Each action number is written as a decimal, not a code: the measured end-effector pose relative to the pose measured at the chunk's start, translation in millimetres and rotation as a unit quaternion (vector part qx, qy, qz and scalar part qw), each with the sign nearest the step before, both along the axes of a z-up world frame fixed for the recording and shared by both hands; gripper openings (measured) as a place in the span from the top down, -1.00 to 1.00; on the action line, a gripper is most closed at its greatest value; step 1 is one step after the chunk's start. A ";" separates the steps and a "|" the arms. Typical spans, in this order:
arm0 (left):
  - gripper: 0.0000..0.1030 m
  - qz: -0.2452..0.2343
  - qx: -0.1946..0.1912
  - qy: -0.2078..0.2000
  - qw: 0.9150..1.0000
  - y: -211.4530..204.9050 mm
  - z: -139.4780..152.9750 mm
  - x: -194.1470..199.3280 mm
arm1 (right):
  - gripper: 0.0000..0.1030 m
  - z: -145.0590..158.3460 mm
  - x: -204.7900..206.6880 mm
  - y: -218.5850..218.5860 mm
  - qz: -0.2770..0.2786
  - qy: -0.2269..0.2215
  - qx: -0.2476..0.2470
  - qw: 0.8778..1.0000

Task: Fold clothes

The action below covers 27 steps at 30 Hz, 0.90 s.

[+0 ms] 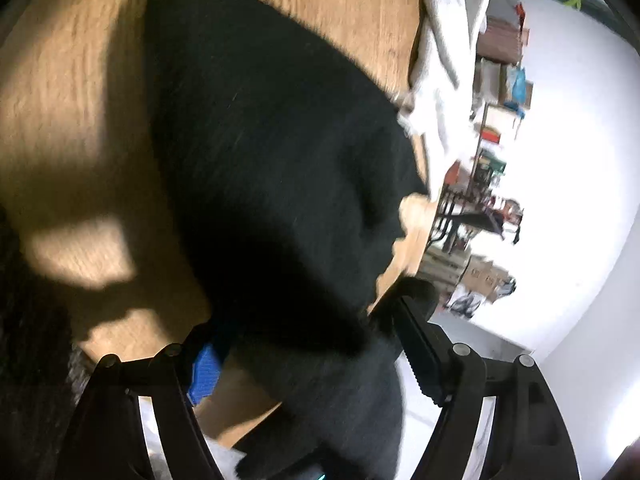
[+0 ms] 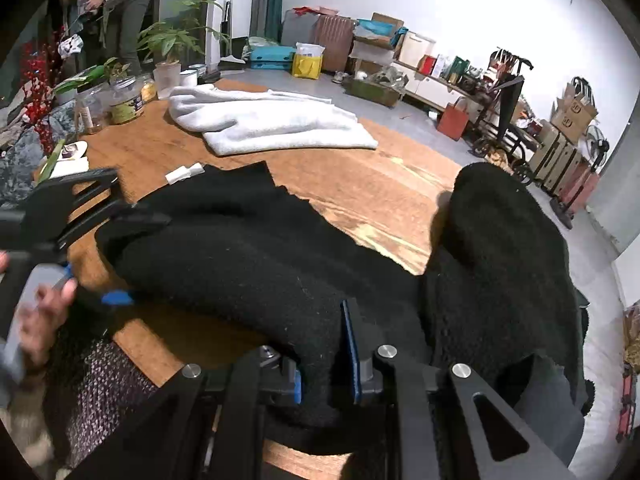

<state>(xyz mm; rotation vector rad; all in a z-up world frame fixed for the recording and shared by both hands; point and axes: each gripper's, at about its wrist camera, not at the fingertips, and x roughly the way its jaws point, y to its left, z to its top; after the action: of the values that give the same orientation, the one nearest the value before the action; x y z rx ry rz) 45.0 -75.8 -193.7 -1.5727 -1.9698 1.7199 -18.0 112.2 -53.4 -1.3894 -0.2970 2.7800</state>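
While the right gripper (image 2: 326, 364) pinches a thick fold of the black garment (image 2: 256, 256) between its blue pads (fabric bulges out both sides of the jaws), the left gripper (image 1: 308, 356) stands spread wide, nothing clamped. Black cloth sags between its fingers, touching neither pad as far as visible; left view blurred.

Right view only: white towel (image 2: 264, 120) laid flat on the wooden table (image 2: 400, 192) beyond the garment, jars (image 2: 126, 100) and potted plant (image 2: 172, 46) at table's far left corner, a person (image 2: 120, 4) bending over behind them, boxes along wall. Also shows the left gripper from outside w/ a hand (image 2: 44, 316) on its handle.

Left view only: hard shadows on tabletop beside garment.

Garment lies across table's near edge, a sleeve-like lump humped right of the right gripper, rest stretching left toward the left gripper.
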 end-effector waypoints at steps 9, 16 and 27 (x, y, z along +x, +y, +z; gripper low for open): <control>0.60 -0.018 -0.109 0.092 0.990 -0.7 50.4 -25.3 | 0.68 0.5 0.6 8.5 0.018 0.008 0.001 1.000; 0.60 -0.073 -0.174 0.236 0.953 52.0 195.1 -64.9 | 0.76 68.0 -16.1 50.4 0.014 0.092 0.032 0.995; 0.59 -0.209 -0.097 0.445 0.865 278.5 337.3 -117.7 | 0.76 223.9 -17.2 212.4 -0.182 0.258 0.238 0.918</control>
<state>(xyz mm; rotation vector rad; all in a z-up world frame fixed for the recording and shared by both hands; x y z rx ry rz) -72.8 202.7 143.6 -0.8489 -0.9531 1.9530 -35.1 324.6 170.5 -0.5138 -0.5735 2.4092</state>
